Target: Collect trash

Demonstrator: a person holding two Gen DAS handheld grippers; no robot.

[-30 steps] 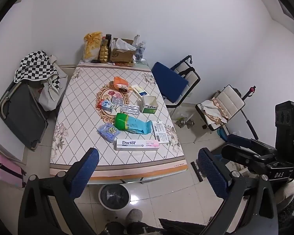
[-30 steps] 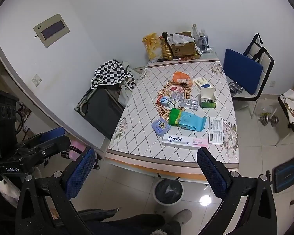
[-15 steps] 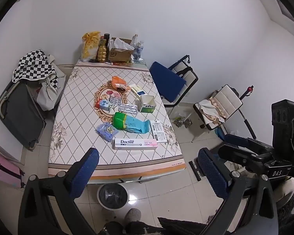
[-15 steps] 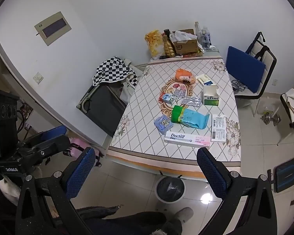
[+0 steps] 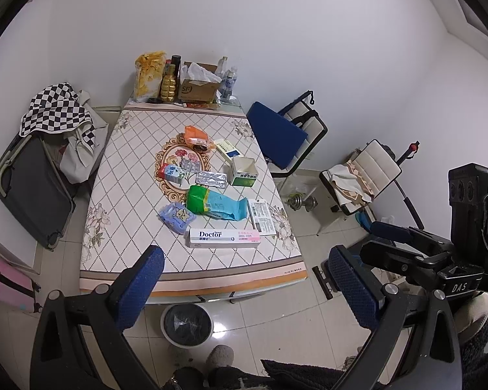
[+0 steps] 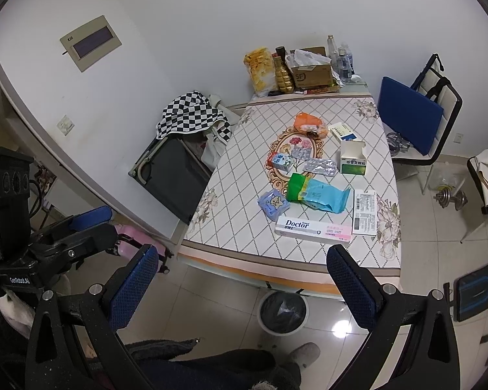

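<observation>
Trash lies on a table (image 5: 130,169) with a diamond-pattern cloth: a white Doctor toothpaste box (image 5: 224,238) (image 6: 313,227) near the front edge, a green-and-blue bag (image 5: 216,203) (image 6: 317,191), a small blue packet (image 5: 176,216), a printed slip (image 5: 261,217), a green-and-white open box (image 5: 243,172), blister packs (image 5: 211,180), an orange wrapper (image 5: 196,136). A round bin with a black liner (image 5: 187,324) (image 6: 283,312) stands on the floor under the front edge. My left gripper (image 5: 244,279) and right gripper (image 6: 240,279) are both open, empty, high above the floor short of the table.
A carton, bottles and a snack bag (image 5: 149,74) stand at the table's far end. A grey suitcase with a checkered cloth (image 5: 32,175) leans at the left. A blue-cushioned chair (image 5: 283,136), a second chair (image 5: 364,175) and dumbbells (image 5: 299,201) are at the right. A pink suitcase (image 5: 3,282) stands at the left.
Both views have shifted slightly; the table sits a little lower and nearer in the frames. Both grippers stay open and empty.
</observation>
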